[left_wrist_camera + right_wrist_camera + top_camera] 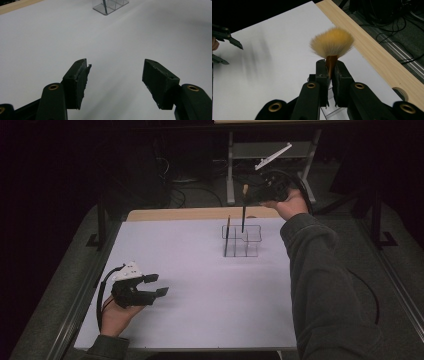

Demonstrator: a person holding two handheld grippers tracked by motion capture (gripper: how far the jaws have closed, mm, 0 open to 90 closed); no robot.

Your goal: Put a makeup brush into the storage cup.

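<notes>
My right tool (331, 75), clamped on the yellow-bristled, dark-handled brush (332, 45), should lower it plumb into the clear plastic compartmented organiser (242, 241); left tool (115, 75) idles open, empty.

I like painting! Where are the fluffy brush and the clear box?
Brush (332, 42), right gripper view, on its yellow bristles.
Box (252, 234), high view, on its far rim.

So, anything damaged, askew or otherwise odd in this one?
One thing: the left gripper has a ragged, torn edge on one pad. The brush in the right gripper and the clear organizer look fine.
</notes>
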